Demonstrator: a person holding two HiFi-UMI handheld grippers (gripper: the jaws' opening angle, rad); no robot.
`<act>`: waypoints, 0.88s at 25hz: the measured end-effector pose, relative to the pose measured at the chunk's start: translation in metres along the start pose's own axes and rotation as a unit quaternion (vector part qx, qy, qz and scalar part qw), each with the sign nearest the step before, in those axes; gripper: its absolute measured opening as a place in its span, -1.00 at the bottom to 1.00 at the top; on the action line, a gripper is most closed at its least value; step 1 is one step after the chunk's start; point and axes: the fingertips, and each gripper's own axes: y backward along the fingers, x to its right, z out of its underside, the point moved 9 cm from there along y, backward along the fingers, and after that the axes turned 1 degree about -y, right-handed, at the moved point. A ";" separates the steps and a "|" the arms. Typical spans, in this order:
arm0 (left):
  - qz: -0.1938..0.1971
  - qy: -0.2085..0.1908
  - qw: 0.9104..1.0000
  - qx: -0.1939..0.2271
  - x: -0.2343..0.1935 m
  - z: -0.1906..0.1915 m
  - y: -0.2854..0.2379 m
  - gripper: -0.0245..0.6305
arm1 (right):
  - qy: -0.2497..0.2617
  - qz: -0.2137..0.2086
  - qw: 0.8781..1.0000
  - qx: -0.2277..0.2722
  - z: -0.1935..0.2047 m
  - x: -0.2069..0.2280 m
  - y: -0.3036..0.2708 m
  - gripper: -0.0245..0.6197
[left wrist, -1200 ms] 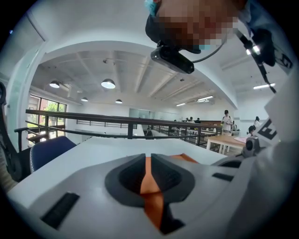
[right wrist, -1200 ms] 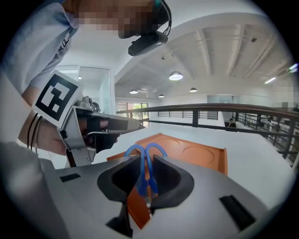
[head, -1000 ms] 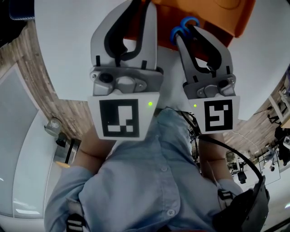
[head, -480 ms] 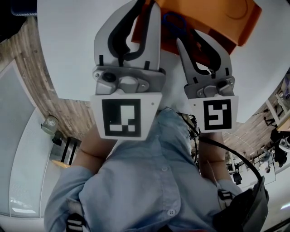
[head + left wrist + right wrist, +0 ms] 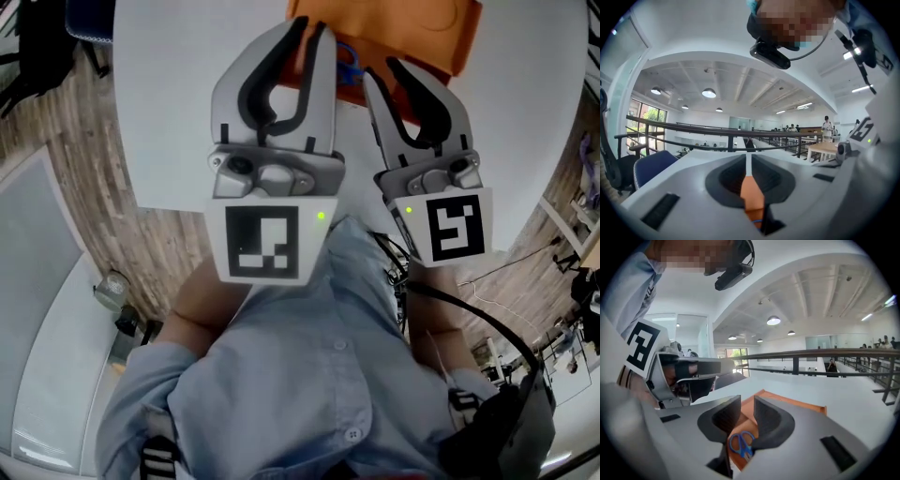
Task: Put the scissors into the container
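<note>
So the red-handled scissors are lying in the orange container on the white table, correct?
Not quite: the handles are blue, not red. The right gripper view shows the scissors, blue-handled, lying in the orange container on the white table.

Pale-blue button-up shirt with small buttons, grey moulded-plastic left gripper and right gripper, black inner jaw linings, white cubes bearing black square markers, green indicator lights, thin black cable
</note>
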 end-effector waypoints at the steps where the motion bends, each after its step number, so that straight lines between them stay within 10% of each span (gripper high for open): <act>1: 0.004 -0.003 1.000 0.009 0.001 -0.009 0.005 -0.80 | 0.002 0.007 1.000 0.013 -0.010 -0.003 0.004 -0.65; 22: 0.033 -0.088 0.988 0.119 0.047 -0.127 0.042 -0.80 | 0.065 0.117 0.972 0.194 -0.150 -0.022 0.083 -0.89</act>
